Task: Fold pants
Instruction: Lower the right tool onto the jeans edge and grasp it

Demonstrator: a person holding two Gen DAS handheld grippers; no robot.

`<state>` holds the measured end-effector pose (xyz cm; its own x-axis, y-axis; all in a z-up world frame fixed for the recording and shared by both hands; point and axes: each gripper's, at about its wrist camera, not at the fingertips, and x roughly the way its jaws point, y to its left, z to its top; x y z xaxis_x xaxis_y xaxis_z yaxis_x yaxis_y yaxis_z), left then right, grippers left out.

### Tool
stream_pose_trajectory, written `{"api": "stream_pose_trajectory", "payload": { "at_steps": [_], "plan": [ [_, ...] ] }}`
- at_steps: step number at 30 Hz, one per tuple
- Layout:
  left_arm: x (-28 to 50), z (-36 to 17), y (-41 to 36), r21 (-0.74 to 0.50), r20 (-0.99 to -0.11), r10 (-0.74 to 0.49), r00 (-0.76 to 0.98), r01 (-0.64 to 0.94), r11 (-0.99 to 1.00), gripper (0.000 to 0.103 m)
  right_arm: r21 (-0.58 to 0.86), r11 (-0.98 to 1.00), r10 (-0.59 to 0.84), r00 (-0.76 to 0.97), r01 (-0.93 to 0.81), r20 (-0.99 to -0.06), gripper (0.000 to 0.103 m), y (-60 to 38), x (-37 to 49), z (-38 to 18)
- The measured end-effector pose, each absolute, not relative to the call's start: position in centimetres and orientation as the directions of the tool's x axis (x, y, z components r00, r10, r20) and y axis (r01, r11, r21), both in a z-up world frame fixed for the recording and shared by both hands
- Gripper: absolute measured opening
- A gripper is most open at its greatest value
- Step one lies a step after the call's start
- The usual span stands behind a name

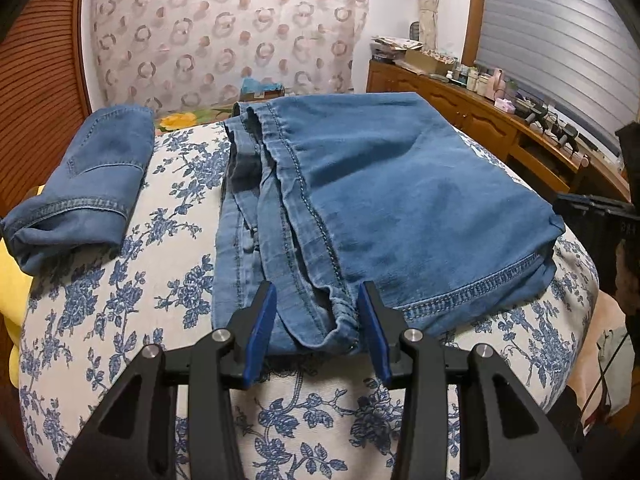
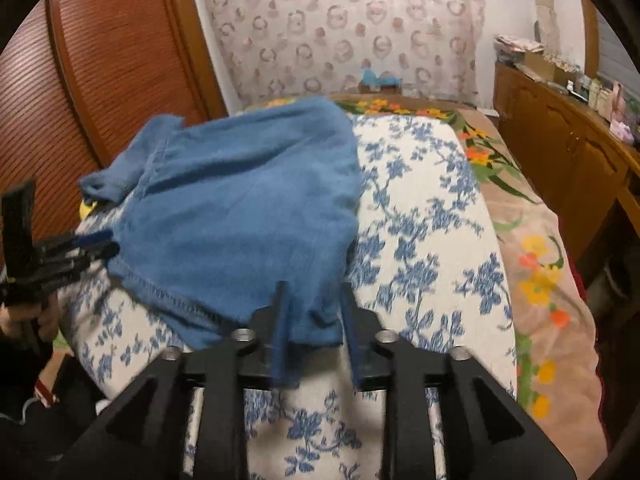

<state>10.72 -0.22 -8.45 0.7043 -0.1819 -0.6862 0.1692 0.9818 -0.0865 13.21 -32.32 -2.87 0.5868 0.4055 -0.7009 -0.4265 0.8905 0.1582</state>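
A blue-flowered bedspread (image 1: 120,320) covers the bed, a cluttered wooden dresser (image 1: 460,100) along its right edge, a patterned curtain (image 1: 224,32) beyond its far edge.

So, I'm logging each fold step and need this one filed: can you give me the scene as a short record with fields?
surface: bed with blue floral cover
main item: blue denim pants, folded, lying flat on the cover
second item: smaller folded denim piece, apart, to the left in the left wrist view
left gripper: open, near waistband corner between its fingers
right gripper: open, near hem corner between its fingers
background: wooden dresser with clutter
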Motion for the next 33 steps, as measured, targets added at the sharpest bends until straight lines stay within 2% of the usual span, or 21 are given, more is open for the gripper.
{"api": "stream_pose_trajectory", "payload": {
  "at_steps": [1,4,15,25,33],
  "plan": [
    [10.7,-8.5,-0.2,-0.087,-0.685,-0.182,0.705,0.168,0.982,0.042,0.157,0.895,0.401,0.596,-0.419,-0.696,0.050,-32.2,13.6,-2.9],
    [10.7,-8.5,-0.2,-0.083,-0.686,-0.180,0.705,0.169,0.982,0.042,0.162,0.896,0.400,0.596,-0.413,-0.696,0.052,-31.6,14.7,-3.2],
    [10.5,-8.1,-0.3,-0.094,-0.682,-0.184,0.707,0.165,0.982,0.042,0.200,0.898,0.400,0.538,-0.391,-0.742,0.054,-30.6,17.1,-6.4],
    [9.4,-4.0,-3.2,-0.091,-0.603,-0.252,0.756,0.249,0.964,0.042,0.164,0.901,0.383,0.560,-0.402,-0.735,0.055,-30.0,16.5,-6.6],
    [11.8,-3.9,-7.2,-0.064,-0.630,-0.279,0.725,0.309,0.949,0.042,0.165,0.901,0.384,0.562,-0.401,-0.733,0.055,-29.9,16.4,-6.6]
  ]
}}
